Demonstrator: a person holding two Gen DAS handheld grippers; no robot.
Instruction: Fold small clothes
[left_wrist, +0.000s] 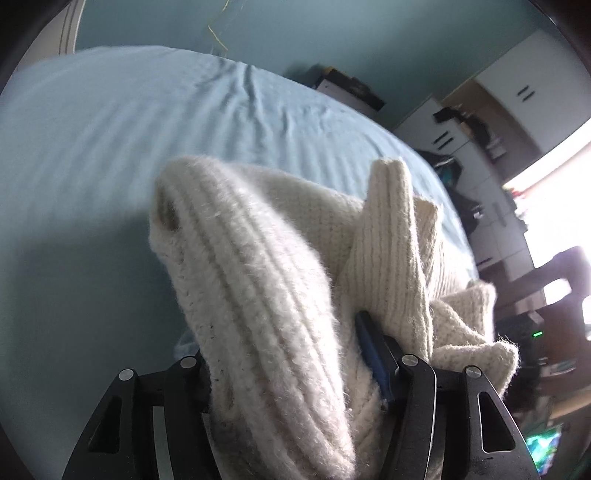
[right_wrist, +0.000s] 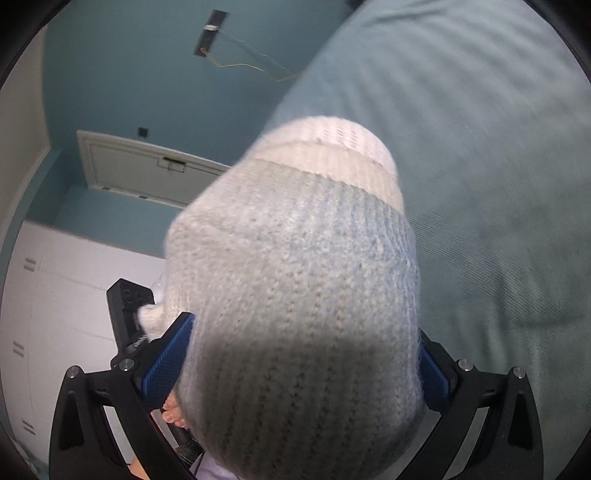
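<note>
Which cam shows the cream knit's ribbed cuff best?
Left wrist: the ribbed cuff stands up clear and sharp beside the rest of the cream knit. Right wrist shows only a close, partly shadowed bulge of knit filling the claw; no cuff can be made out there.

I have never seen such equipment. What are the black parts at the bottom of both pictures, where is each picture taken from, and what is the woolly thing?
No robot here: a person holds a two-finger gripper in each hand, each carrying a forward-looking camera.

Left wrist picture: the left gripper is closed on a cream knitted garment, bunched up above a light blue bedsheet.

Right wrist picture: the right gripper, with blue pads, clamps knit of the same kind. Whether it is the same garment, I cannot tell.
</note>
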